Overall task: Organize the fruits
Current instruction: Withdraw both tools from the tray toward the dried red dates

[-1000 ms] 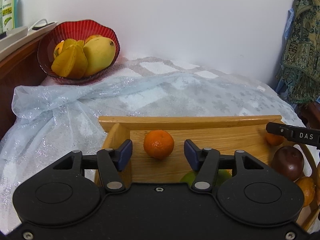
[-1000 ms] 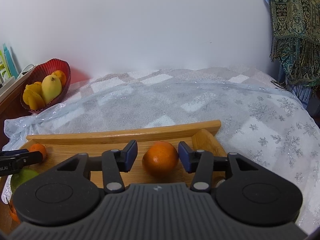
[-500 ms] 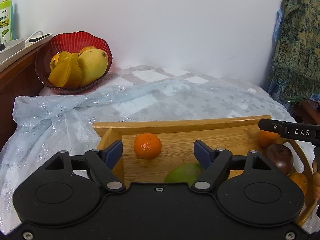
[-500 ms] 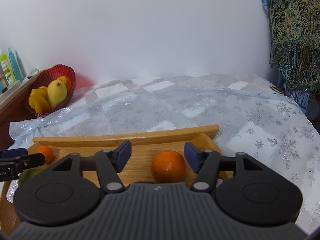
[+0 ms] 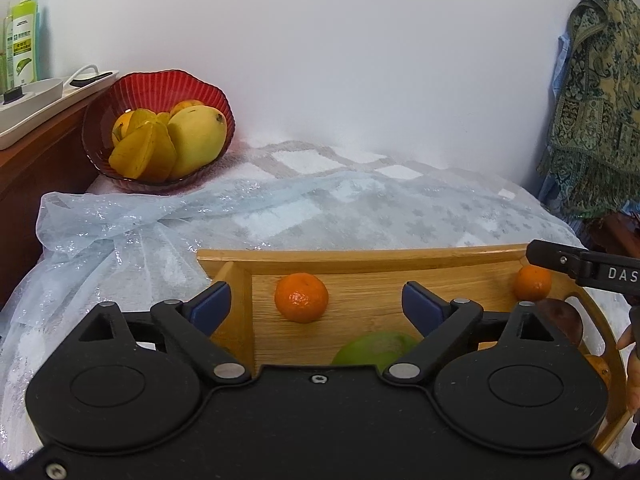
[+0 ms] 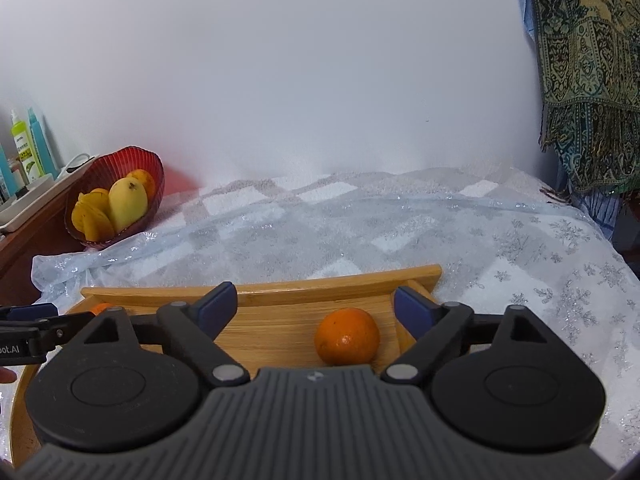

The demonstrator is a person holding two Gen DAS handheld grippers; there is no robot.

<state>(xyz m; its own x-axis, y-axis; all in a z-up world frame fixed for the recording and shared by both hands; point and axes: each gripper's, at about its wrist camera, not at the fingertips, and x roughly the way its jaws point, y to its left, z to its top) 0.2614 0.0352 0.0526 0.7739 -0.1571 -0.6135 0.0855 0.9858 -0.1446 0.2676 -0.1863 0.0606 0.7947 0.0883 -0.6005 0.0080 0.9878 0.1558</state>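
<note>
A wooden tray [image 5: 360,258] lies on the cloth-covered table. In the left wrist view a small orange [image 5: 301,297] rests in its far left corner, between the widening fingers of my left gripper [image 5: 316,300], untouched by the pads. A green fruit [image 5: 376,348], a dark plum [image 5: 562,316] and another orange [image 5: 532,282] lie further right. In the right wrist view an orange [image 6: 347,336] sits on the tray [image 6: 256,292] near its right end; my right gripper [image 6: 316,307] is opening around it, pads clear of it.
A red bowl [image 5: 160,92] with a mango and yellow fruits stands at the back left against the wall, also in the right wrist view as the red bowl [image 6: 116,200]. Bottles [image 5: 24,40] stand on a wooden shelf at left. A patterned cloth [image 6: 588,72] hangs at right.
Both grippers opened wider, their pads spreading away from the oranges. Both cameras drew back a little, so each orange now sits off-centre between the fingers.
</note>
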